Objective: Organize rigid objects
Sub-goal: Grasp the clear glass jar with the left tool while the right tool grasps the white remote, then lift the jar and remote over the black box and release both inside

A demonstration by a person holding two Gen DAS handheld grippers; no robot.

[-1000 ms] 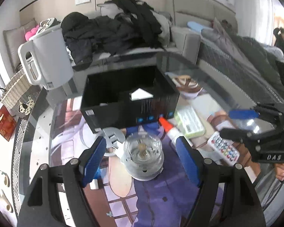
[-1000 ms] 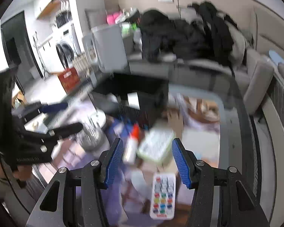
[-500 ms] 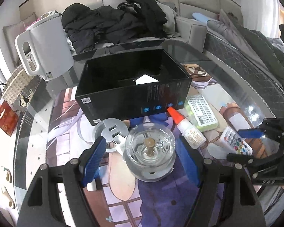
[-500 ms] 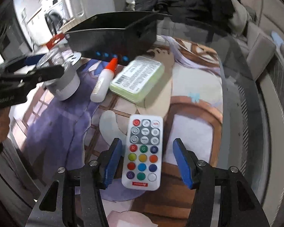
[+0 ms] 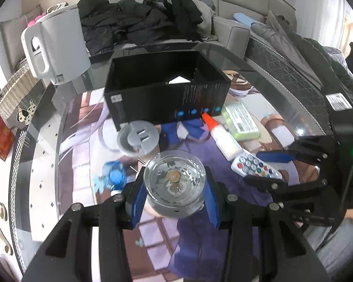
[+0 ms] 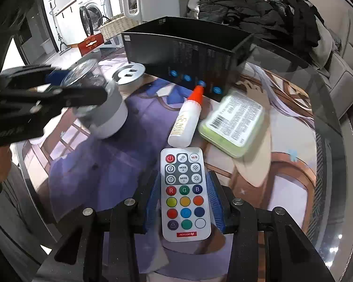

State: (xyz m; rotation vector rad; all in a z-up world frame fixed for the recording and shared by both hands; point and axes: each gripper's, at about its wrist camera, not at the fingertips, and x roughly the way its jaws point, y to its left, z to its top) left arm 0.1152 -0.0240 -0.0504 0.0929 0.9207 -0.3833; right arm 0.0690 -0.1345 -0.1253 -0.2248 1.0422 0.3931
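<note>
Grippers lowered, closing on jar [image 5: 174,185], remote [image 6: 184,193]

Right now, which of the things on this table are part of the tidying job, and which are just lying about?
Part of the job:
- clear round container, between the left gripper's pads
- remote control, between the right gripper's pads
- glue bottle
- green case
- grey round part
- black box, open-topped

Just lying about:
- white kettle
- dark clothes
- wicker basket
</note>
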